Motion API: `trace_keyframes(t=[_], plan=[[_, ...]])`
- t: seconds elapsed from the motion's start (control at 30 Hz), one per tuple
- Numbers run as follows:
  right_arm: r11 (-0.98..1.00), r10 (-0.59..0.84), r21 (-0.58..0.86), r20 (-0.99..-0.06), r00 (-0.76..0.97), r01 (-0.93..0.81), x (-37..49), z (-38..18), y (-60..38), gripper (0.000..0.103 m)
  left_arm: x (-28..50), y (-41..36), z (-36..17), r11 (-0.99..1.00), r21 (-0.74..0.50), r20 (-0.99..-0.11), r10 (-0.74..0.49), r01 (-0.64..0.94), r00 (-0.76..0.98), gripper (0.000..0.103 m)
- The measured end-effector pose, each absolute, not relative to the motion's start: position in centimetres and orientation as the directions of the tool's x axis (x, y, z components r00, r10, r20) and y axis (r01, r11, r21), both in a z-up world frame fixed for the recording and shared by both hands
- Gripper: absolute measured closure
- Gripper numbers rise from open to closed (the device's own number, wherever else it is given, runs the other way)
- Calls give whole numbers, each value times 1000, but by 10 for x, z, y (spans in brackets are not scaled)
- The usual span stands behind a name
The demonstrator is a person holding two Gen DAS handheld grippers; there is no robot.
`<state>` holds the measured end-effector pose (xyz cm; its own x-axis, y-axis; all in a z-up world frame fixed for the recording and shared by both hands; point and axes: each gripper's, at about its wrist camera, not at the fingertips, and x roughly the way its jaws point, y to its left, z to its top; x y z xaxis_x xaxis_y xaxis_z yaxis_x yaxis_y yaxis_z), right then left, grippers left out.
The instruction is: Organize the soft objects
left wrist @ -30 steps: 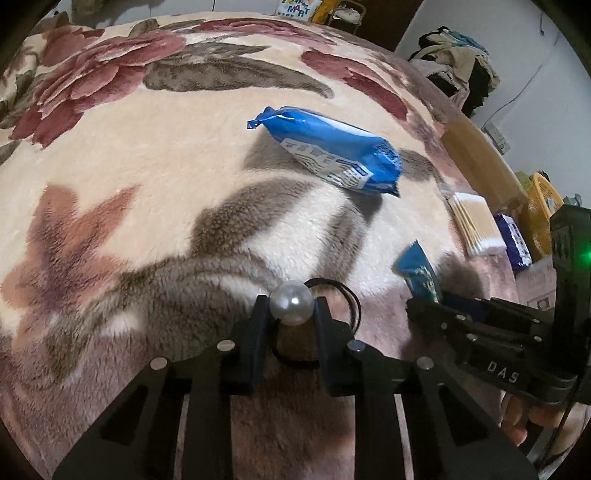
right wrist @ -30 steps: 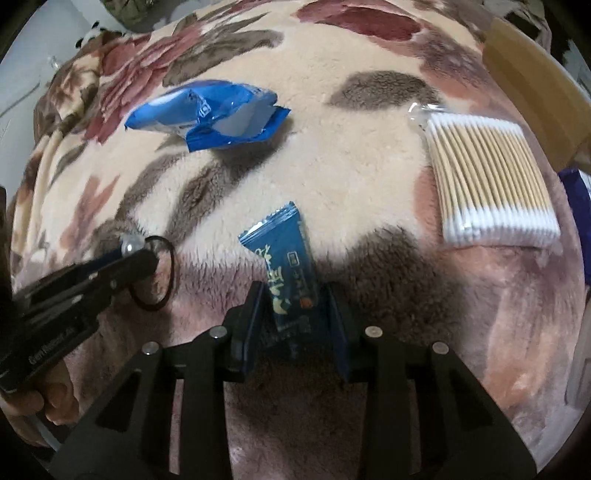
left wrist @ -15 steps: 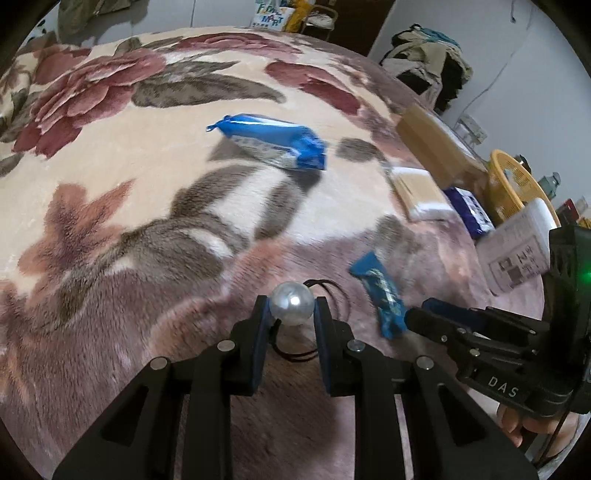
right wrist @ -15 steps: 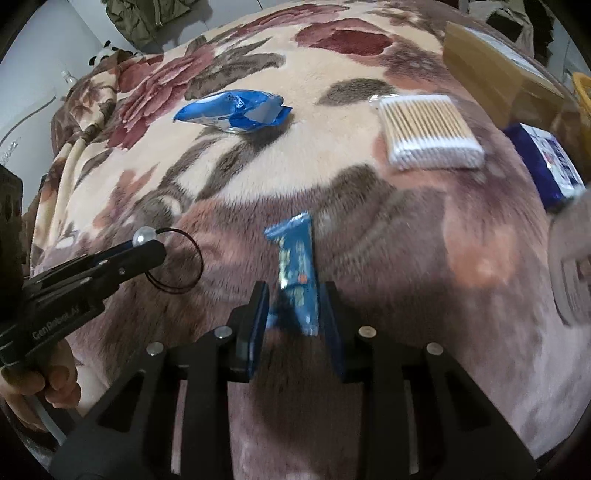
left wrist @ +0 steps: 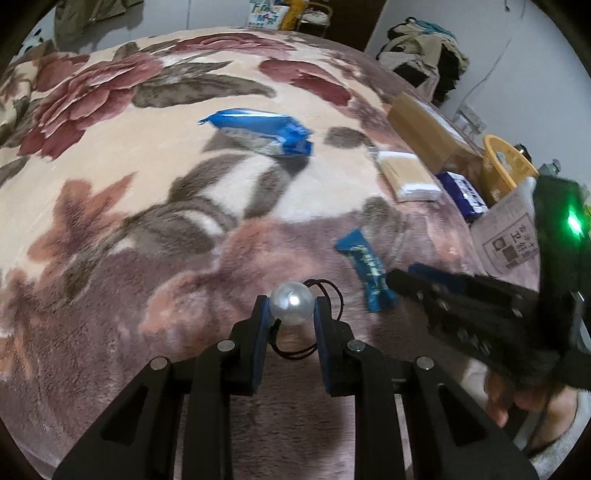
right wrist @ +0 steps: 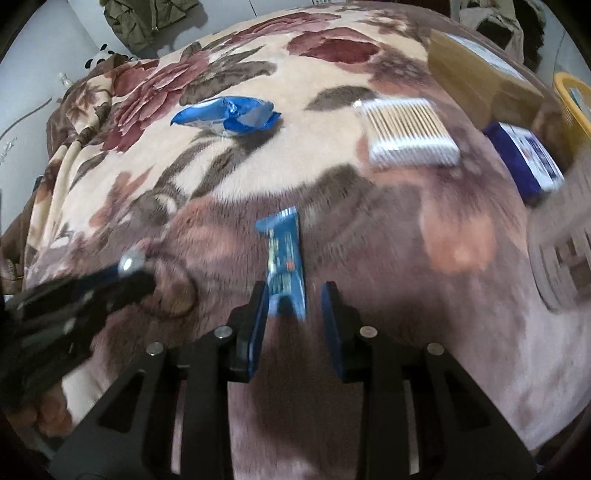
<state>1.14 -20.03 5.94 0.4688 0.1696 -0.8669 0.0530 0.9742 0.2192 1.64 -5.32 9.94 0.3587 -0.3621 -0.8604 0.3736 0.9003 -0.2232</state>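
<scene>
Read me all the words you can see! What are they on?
Small blue packet: print blurred.
Big blue pack: label too small.
White bag: Chinese characters, unclear.
Colourful box: letters too small.
Nothing reads clearly.

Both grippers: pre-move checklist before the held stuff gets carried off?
1. Left gripper clamped on pearl hair tie: ok, the pearl sits between both pads.
2. Right gripper on blue sachet: cannot tell; one pad touches, a gap shows at the other.
3. Grippers clear of each other: ok, apart in both views.
4. Blanket cleared: not ok; wipes pack and cotton swab pack remain.
5. Drop-off spot: cannot tell; a yellow basket stands beside the bed.
</scene>
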Motion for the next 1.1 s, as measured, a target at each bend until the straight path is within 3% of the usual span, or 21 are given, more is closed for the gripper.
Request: trace_keyframes(t=[0.23, 0.37, 0.53, 0.6, 0.63, 0.67, 0.77, 1.1], plan=[[976, 167, 209, -899, 406, 62, 41, 27, -185, 70, 28, -35, 87, 912, -231, -867, -352, 339, 354, 80], [967, 215, 251, -885, 413, 35, 38, 21, -179, 35, 31, -34, 76, 910, -248, -871, -359, 331, 336, 80], [973, 186, 226, -880, 438, 40, 36, 22, -170, 28, 31, -35, 67, 908, -258, -874, -365, 329, 321, 80], [970, 190, 238, -872, 452, 53, 35, 23, -173, 28, 33, -34, 65, 909, -262, -874, -366, 324, 320, 80], [971, 180, 231, -874, 452, 59, 34, 23, -174, 36, 33, -34, 64, 910, -262, -875, -365, 322, 319, 80], [979, 149, 195, -882, 447, 60, 34, 23, -174, 55, 34, -34, 63, 910, -264, -875, -365, 320, 318, 80], [988, 108, 146, -883, 457, 49, 28, 26, -178, 78, 34, -34, 63, 910, -266, -874, -367, 318, 319, 80], [978, 132, 195, -845, 519, 69, -10, 63, -206, 80, 27, -54, 86, 896, -270, -855, -392, 353, 341, 80]])
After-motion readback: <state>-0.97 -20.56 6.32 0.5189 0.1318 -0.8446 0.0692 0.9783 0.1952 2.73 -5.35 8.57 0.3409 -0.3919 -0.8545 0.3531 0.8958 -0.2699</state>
